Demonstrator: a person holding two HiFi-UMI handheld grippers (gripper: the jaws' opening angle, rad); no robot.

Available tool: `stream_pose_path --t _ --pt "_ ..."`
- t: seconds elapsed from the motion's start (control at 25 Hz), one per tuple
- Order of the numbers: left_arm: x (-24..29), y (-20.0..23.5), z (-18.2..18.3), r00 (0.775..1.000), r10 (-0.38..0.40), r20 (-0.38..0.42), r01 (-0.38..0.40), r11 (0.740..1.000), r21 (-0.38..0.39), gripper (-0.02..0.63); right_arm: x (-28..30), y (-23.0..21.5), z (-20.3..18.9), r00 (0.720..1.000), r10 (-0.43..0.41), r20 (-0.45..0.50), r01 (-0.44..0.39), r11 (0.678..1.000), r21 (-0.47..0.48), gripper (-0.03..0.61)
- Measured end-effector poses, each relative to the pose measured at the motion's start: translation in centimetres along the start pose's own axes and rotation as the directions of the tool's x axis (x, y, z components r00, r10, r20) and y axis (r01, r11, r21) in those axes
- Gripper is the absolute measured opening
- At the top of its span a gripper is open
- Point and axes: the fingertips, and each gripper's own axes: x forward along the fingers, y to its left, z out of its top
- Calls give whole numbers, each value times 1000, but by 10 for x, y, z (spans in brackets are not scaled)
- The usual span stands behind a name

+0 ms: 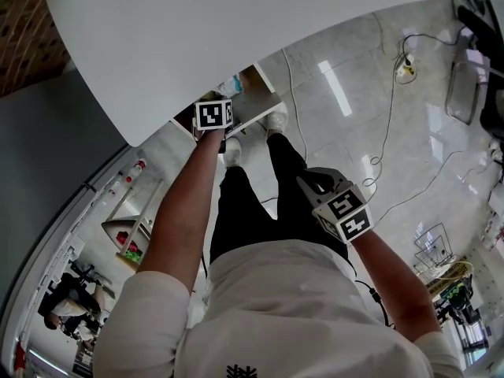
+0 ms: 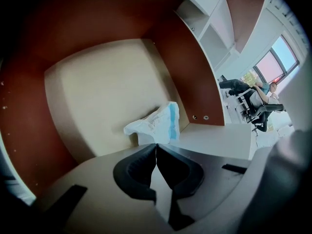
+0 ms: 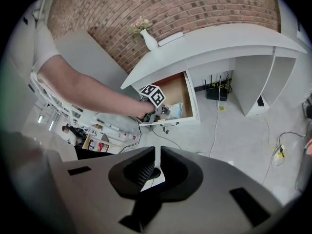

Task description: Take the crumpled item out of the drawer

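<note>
I'm on the reach. My left gripper is at the open drawer, jaws clenched together on nothing. The crumpled plastic wrapper lies in a corner of the drawer, just beyond the tips. Next I judge the jaws must part, then close on it. My right gripper is well away from the drawer, pinched together, empty.

Left arm stretches forward, left gripper jaws pressed together; right gripper hangs by the hip, jaws together.
</note>
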Motion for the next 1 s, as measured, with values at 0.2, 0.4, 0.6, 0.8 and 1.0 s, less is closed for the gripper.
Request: stream_pose_path --t 0.2,0.4,0.6,0.8,1.0 --pt "-19 0 1 999 -7 36 6 1000 14 23 0 5 6 1000 -8 11 8 1000 3 58" --pt "-43 -6 -4 998 -19 65 16 999 35 23 -3 17 14 999 -9 32 9 1000 -11 57" --pt "-78 -11 -5 994 -35 107 29 998 54 23 -7 35 18 999 -15 51 16 1000 -23 57" --pt "-116 -19 -13 989 -65 134 56 996 71 22 -16 55 19 997 -23 76 26 999 -36 55" --pt "-165 -30 -25 977 -121 176 107 991 84 21 -25 78 21 994 -40 102 44 998 -36 54"
